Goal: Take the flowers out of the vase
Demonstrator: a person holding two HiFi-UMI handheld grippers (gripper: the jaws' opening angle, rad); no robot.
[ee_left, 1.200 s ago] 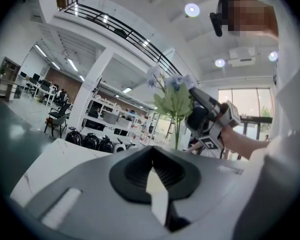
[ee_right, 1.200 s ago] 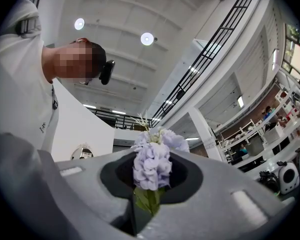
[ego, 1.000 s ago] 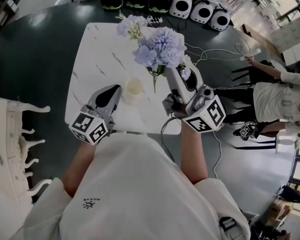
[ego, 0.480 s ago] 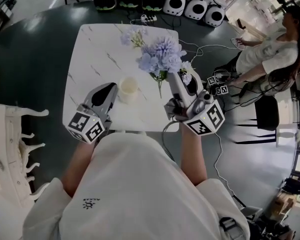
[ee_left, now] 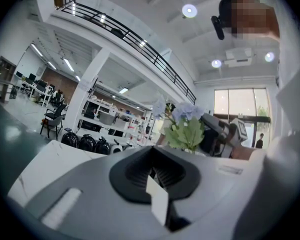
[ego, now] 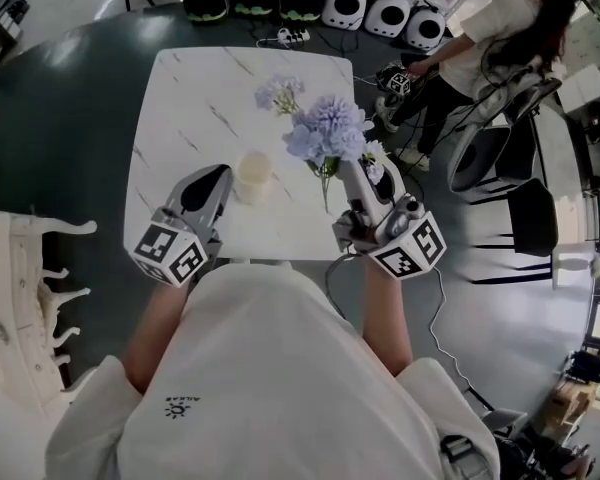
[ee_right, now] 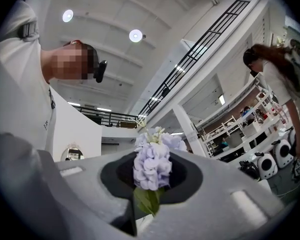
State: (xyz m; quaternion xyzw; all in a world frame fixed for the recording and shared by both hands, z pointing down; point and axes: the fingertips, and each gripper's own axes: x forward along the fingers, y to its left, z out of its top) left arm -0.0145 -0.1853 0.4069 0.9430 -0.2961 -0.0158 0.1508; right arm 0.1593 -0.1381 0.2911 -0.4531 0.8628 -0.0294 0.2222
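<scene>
The right gripper (ego: 345,168) clamps the stem of the pale blue artificial hydrangea bunch (ego: 328,130), which is in the air beside the small cream cylindrical vase (ego: 253,174). The left gripper (ego: 223,178) has its jaws closed on nothing.

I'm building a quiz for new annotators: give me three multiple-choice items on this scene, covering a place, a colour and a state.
1. Where does the small loose pale-purple flower sprig lie? A the floor; B the white marble table; C a chair.
2. Colour of the large flower bunch? A red; B yellow; C pale blue-purple.
3. The right gripper is: A open, empty; B shut on the bunch's stem; C out of view.
Key: B, it rests on the tabletop; C, the blooms show it; B, its jaws pinch the stem.
</scene>
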